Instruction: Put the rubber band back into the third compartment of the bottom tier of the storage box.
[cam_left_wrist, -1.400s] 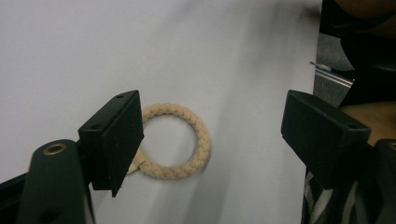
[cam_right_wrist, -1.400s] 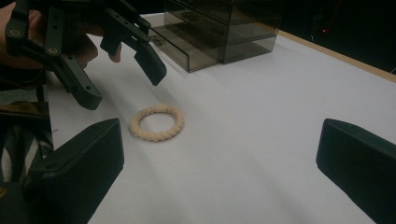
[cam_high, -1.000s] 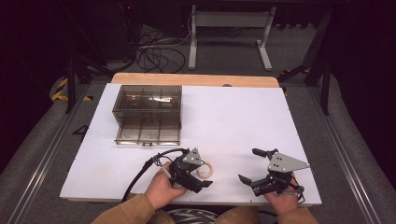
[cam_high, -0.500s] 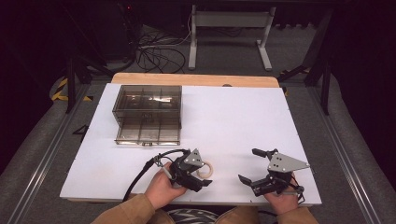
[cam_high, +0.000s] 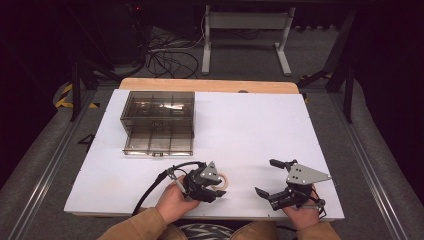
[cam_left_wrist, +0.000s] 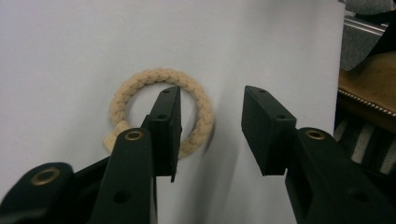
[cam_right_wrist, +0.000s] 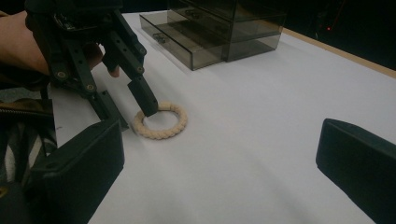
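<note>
High view overhead facing forward; both gripper views low, close, sharing the rope ring (cam_left_wrist: 161, 112).

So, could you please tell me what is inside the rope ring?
One jaw of the left gripper stands inside the rope ring, over bare white table. That jaw hides part of the ring.

The ring (cam_left_wrist: 161, 109) is rough braided tan rope, the surface (cam_high: 250, 130) smooth matt white over a pale wood edge, the box (cam_high: 158, 122) glossy smoky see-through plastic, and the tongs (cam_left_wrist: 210, 128) matt black with small brass rivets.
</note>
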